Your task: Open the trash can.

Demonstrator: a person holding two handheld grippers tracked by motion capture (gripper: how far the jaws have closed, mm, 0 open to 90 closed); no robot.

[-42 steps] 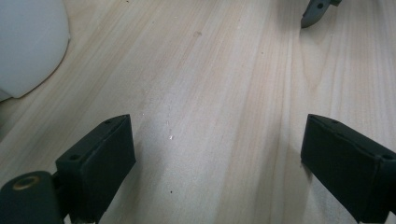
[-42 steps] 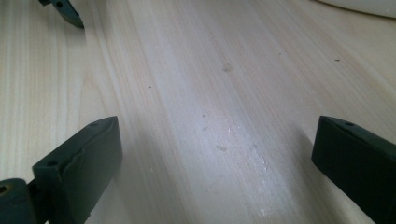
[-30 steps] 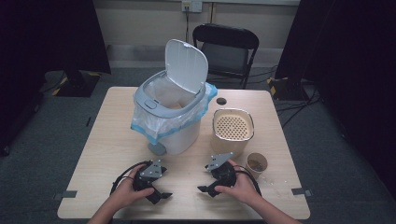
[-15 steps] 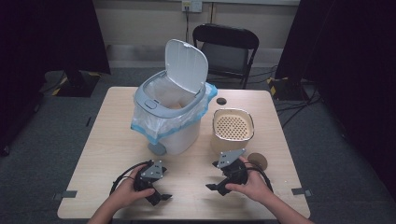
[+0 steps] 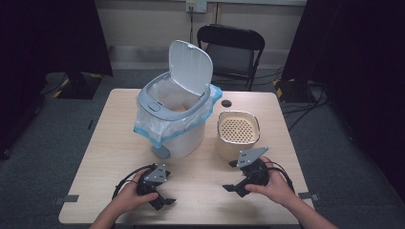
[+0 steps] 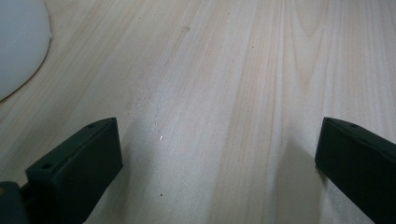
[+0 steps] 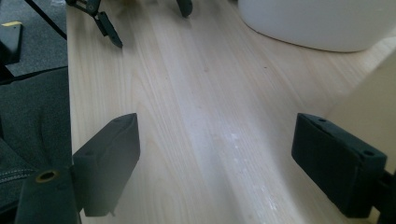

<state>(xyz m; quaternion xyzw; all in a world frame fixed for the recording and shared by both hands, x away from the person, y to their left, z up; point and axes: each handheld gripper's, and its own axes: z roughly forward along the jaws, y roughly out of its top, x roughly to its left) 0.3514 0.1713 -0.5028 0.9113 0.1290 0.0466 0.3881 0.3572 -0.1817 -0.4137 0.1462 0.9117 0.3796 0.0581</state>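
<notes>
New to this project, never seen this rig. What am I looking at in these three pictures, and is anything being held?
No robot arm here: a person sits at a wooden table and holds a handheld two-jaw tool in each hand. The high view looks down from above the person's side. The left gripper rests low near the table edge; the right gripper is lifted slightly. The other two pictures come from cameras riding on each tool, looking along its black jaws.

On the table stand a white lidded bin with its lid up and a blue-edged liner, a beige container with a perforated insert, and a small dark cap.

Both pairs of jaws stand open over bare wood; nothing is held. The left jaws have just been opening.
</notes>
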